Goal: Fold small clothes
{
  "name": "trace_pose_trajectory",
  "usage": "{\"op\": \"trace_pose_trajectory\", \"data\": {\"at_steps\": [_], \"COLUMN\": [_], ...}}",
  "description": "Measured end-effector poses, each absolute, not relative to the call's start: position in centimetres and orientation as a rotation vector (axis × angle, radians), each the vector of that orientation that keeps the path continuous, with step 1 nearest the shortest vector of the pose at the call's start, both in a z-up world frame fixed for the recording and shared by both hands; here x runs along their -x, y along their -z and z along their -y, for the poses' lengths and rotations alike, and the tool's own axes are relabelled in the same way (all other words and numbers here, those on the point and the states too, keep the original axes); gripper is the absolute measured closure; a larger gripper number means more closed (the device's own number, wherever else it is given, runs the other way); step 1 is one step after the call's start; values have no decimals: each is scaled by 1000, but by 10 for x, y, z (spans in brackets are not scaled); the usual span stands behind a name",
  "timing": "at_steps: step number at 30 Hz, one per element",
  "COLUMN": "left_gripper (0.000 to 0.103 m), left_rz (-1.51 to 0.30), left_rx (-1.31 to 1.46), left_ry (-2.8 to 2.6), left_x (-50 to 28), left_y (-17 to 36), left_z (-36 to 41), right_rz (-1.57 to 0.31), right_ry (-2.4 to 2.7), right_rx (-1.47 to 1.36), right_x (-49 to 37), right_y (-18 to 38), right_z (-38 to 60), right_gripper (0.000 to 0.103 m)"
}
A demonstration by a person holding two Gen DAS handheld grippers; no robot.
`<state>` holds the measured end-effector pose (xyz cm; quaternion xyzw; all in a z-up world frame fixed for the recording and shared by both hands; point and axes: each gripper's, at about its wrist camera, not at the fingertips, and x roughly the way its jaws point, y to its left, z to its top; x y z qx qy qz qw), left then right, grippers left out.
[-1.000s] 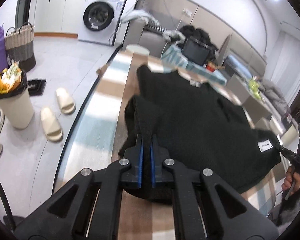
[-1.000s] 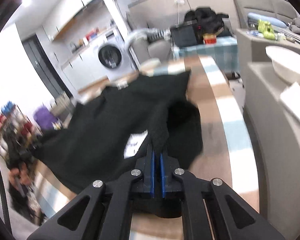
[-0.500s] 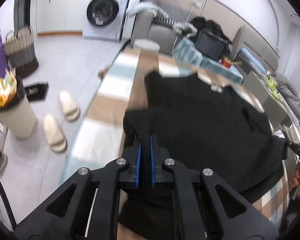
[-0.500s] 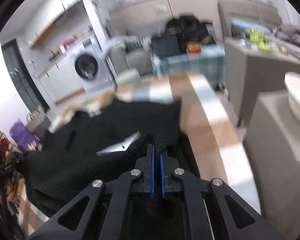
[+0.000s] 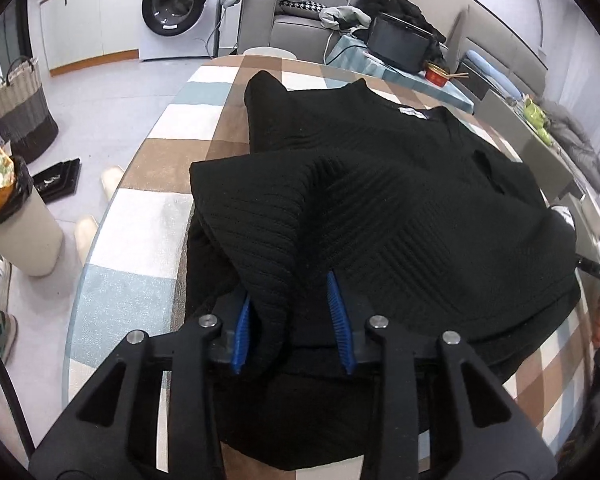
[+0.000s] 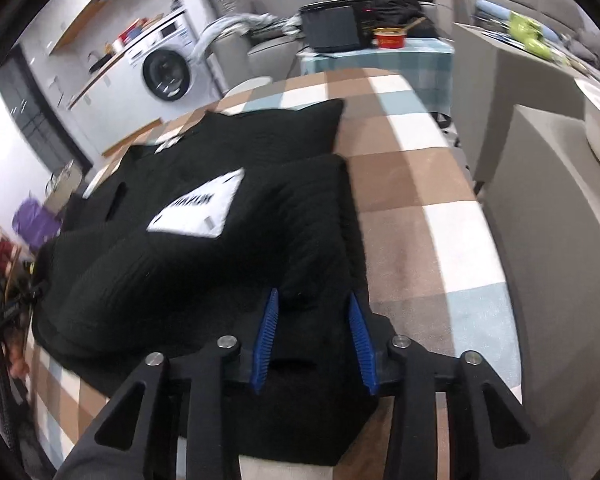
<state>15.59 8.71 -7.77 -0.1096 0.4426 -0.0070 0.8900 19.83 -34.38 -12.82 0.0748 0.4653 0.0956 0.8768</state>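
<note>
A black ribbed knit sweater [image 5: 380, 184] lies spread on a checked tablecloth [image 5: 156, 160], its lower part folded up over the body. My left gripper [image 5: 290, 320] is open, and a fold of the sweater lies loose between its blue pads [image 5: 242, 330]. In the right wrist view the same sweater [image 6: 220, 240] shows a white label [image 6: 200, 210] on the folded-over part. My right gripper [image 6: 312, 336] is open, with the sweater's edge lying between its pads.
The table edge runs along the left side [image 5: 100, 232] with floor below, holding a bin [image 5: 16, 224], slippers and a woven basket [image 5: 18, 112]. A grey cabinet [image 6: 540, 184] stands close to the table's right. A black box [image 5: 400, 42] sits beyond the far end.
Both grippers carried the sweater's lower edge forward over its body, then opened and let go of the cloth. The folded layer now rests on the sweater.
</note>
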Motion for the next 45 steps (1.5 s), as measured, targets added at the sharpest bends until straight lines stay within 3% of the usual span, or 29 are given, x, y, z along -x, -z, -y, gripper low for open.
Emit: {"op": "trace_pose_trajectory", "data": {"at_steps": [15, 19, 28, 30, 31, 32, 38, 42, 45], "left_gripper": [73, 73, 73, 73, 73, 73, 73, 73, 73], "left_rz": [-923, -875, -872, -872, -872, -869, -857, -870, -871], "left_rx": [213, 300, 397, 399, 399, 399, 409, 421, 405], "left_ry": [37, 41, 37, 31, 29, 26, 22, 20, 22], "left_x": [-109, -102, -104, -103, -102, -101, -96, -100, -98], "left_y": [67, 54, 56, 57, 57, 56, 54, 58, 56], "left_z": [-98, -116, -129, -129, -130, -130, -135, -134, -129], "right_rz": [-969, -914, -944, -934, -934, -924, -814, -893, -940], "right_ry": [-250, -308, -328, -313, -310, -318, -325, -327, -326], "right_rx": [-217, -286, -356, -353, -340, -329, -417, -537, -546], "right_x": [-145, -133, -163, -169, -171, -170, -146, -149, -147], "right_y": [119, 106, 128, 129, 127, 121, 80, 107, 121], "right_z": [354, 365, 359, 357, 355, 354, 388, 408, 406], "right_gripper": [69, 59, 60, 79, 94, 96, 97, 96, 88]}}
